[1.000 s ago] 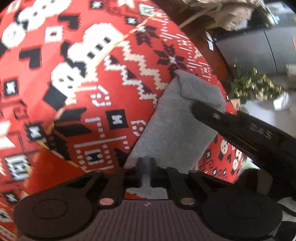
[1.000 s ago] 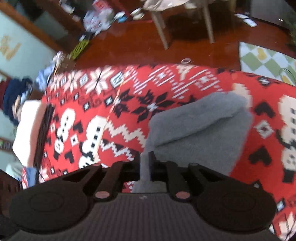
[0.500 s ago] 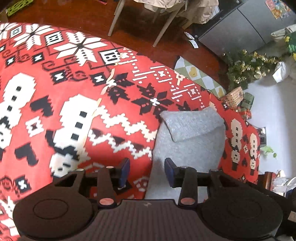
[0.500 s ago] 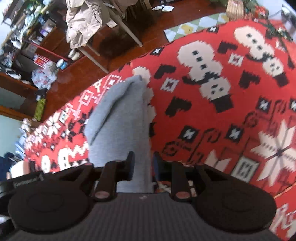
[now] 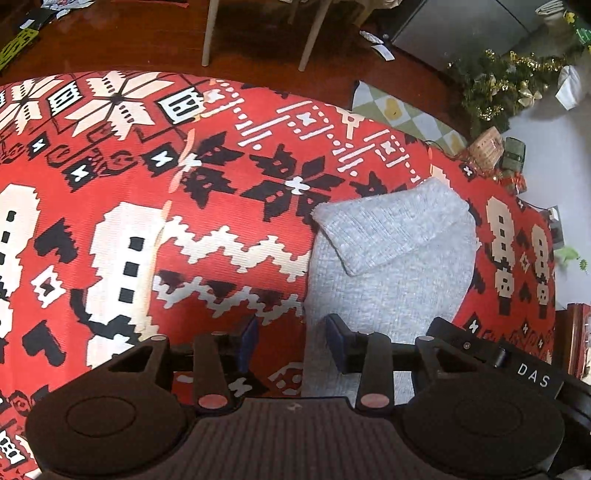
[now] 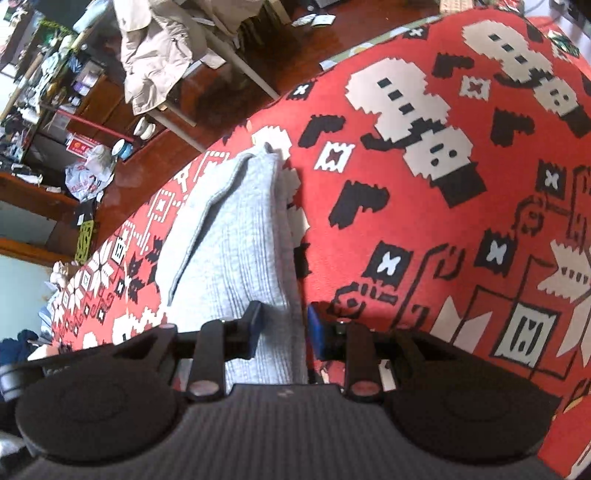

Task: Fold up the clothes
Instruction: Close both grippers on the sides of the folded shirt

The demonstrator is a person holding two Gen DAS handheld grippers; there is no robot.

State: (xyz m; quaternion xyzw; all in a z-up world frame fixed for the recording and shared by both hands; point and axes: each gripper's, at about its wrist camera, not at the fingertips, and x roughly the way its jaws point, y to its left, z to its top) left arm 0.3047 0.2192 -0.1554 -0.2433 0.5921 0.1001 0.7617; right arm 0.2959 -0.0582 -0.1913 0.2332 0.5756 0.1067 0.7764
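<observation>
1. Grey ribbed knit garment [image 5: 391,273], part-folded, lies flat on the red, white and black patterned tabletop cloth [image 5: 147,229]; one flap is turned over its far end.
2. Left gripper [image 5: 290,341]: jaws spread and narrowing slightly, pads clear of fabric, straddling the garment's near left edge.
3. Right gripper [image 6: 282,328]: jaws parted and widening, garment's [image 6: 236,236] near right edge between them, no visible pinch.
4. Key relation: the garment's long axis runs away from both grippers, near end right under the jaws, flapped end far. Both hands look about equally near.
5. Judgement: next fold likely needs regripping the near corners and carrying them towards the far end.
6. Floor [image 5: 147,40] and chair legs [image 5: 208,33] lie beyond.
</observation>
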